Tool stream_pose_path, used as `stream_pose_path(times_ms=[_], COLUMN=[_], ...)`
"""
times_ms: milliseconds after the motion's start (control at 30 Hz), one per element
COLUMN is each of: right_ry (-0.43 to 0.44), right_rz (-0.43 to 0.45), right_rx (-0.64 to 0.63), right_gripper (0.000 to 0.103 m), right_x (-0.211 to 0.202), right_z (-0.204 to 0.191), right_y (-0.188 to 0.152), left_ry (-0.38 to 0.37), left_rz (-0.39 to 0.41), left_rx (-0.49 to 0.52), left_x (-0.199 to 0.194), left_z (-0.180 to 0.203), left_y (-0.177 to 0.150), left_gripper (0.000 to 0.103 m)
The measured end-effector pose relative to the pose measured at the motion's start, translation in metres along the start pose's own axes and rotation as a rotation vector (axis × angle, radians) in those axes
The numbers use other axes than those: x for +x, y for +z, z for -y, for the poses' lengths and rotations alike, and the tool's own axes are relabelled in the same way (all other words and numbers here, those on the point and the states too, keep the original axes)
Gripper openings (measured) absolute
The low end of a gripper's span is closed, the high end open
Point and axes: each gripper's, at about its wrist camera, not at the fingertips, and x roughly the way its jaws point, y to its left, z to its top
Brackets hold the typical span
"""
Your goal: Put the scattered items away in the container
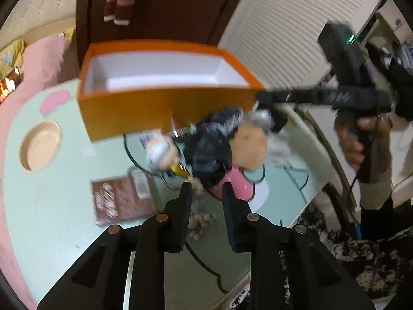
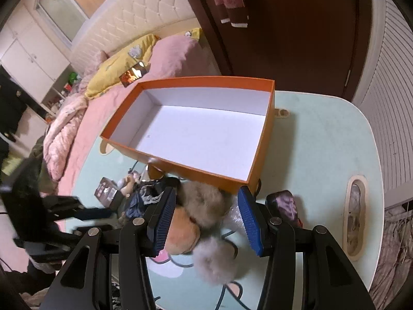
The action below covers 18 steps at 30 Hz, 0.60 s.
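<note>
Orange box (image 2: 254, 139) stands open and bare inside on the mint-green desk (image 2: 322, 139), its near wall just behind a heap of small toys (image 1: 180, 152). Right gripper (image 2: 206, 219) has its blue fingers (image 2: 249, 222) clamped on a furry plush toy (image 2: 196, 217) lifted close below the box's near edge. Left gripper (image 1: 206, 188) hangs over the heap, fingers apart with nothing between them. Bare desk lies right of the box up to the rounded rim.

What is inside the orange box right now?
Nothing: the orange box shows only its bare white floor and walls. The plush toy sits outside it, between the right gripper's blue pads. The strip just behind the near wall is hidden.
</note>
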Motion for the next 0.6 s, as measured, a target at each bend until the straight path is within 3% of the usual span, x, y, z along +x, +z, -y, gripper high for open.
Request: stream_pose_path(times_ms=[100,300,433,500,567,600], right_ry=[-0.038,-0.047,-0.11,-0.11,-0.12,-0.129], right_rz=[-0.015,-0.067,-0.095,-0.081,-0.054,-0.052], right_rx=[0.001,-0.046,-0.143,-0.173,-0.201,-0.208], right_gripper=[0.049,0.049,0.05,0.053,0.063,0.063], right_x=[0.008,0.006,-0.001,-0.002,0.001,0.006], right_z=[0.004,-0.002,-0.025,-0.039,-0.054,-0.058], right_y=[0.007,0.02,0.056,0.073,0.085,0.089], left_ry=[0.034,0.118,0.145,0.155,0.191,0.192], left_rz=[0.063,0.066,0.05,0.045,0.049,0.047], left_rx=[-0.048,-0.065,-0.004,0.018,0.005,-0.003], left_x=[-0.014,-0.012,-0.011,-0.01,-0.006,-0.003], left_z=[-0.017,-0.034,-0.023,-0.018,-0.016,-0.016], left_y=[0.013,0.032,0.061,0.078,0.094,0.099], left_gripper=[0.042,0.043,0.046,0.059,0.06,0.06])
